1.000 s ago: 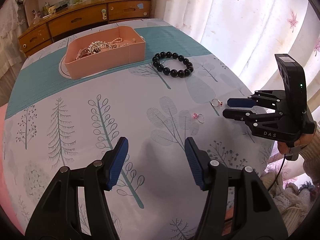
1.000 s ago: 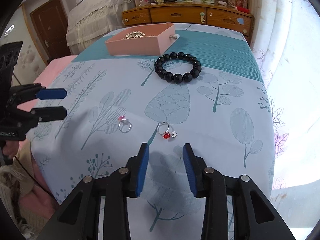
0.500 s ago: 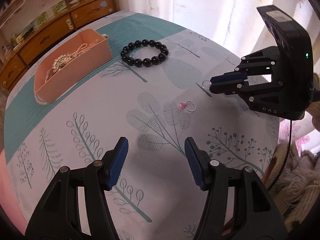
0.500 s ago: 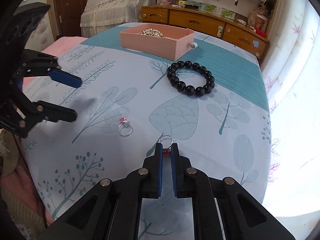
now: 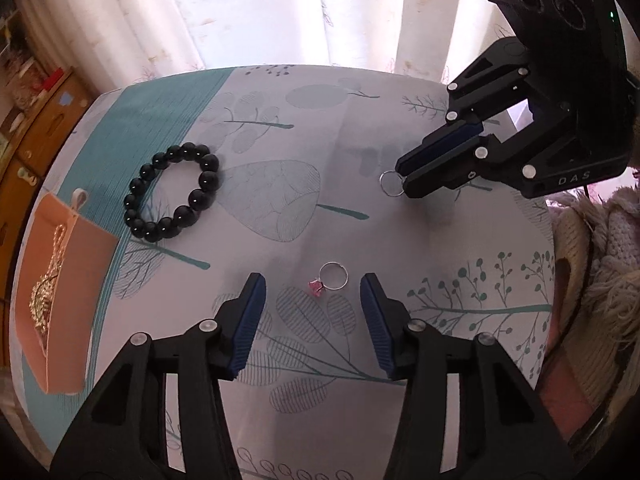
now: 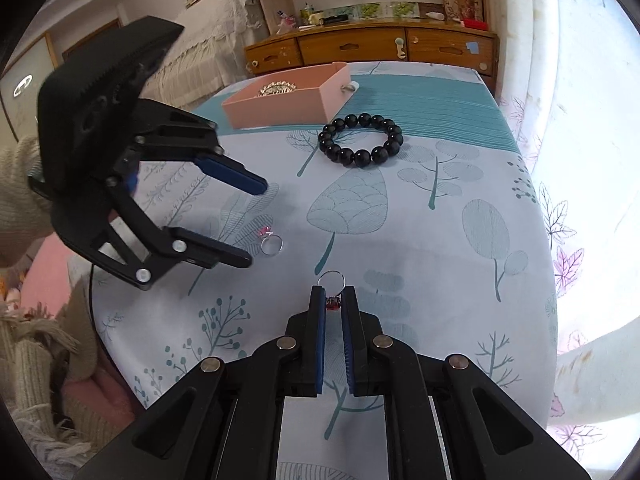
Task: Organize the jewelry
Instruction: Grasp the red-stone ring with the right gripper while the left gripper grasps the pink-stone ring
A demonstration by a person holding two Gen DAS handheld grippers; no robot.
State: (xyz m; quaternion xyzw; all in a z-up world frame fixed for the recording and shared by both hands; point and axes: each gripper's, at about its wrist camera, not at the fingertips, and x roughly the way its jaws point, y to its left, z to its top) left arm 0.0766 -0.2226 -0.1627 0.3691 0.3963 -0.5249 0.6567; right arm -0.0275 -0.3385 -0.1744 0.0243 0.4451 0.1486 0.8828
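Observation:
A silver ring with a pink stone (image 5: 334, 276) lies on the leaf-print cloth between the fingertips of my left gripper (image 5: 312, 284). Its jaws are closing and the pads stand clear of the ring. My right gripper (image 6: 333, 294) is shut on a silver ring with a red stone (image 6: 331, 280), whose loop sticks out past the tips just above the cloth. The right wrist view shows the left gripper (image 6: 252, 224) straddling the pink-stone ring (image 6: 272, 244). In the left wrist view the right gripper (image 5: 400, 172) pinches the red-stone ring (image 5: 390, 184). A black bead bracelet (image 5: 199, 199) (image 6: 362, 156) lies near the pink box (image 5: 80, 320) (image 6: 280, 114).
The pink box holds gold and pearl jewelry (image 6: 278, 88). A wooden dresser (image 6: 360, 46) stands behind the table, and white curtains (image 5: 280, 12) hang along one side. A knit sleeve (image 6: 20, 200) holds the left gripper. The table edge runs close beside both grippers.
My left gripper rolled and swung down over the pink-stone ring, and its jaws narrowed. The right gripper closed on the red-stone ring and has kept hold of it.

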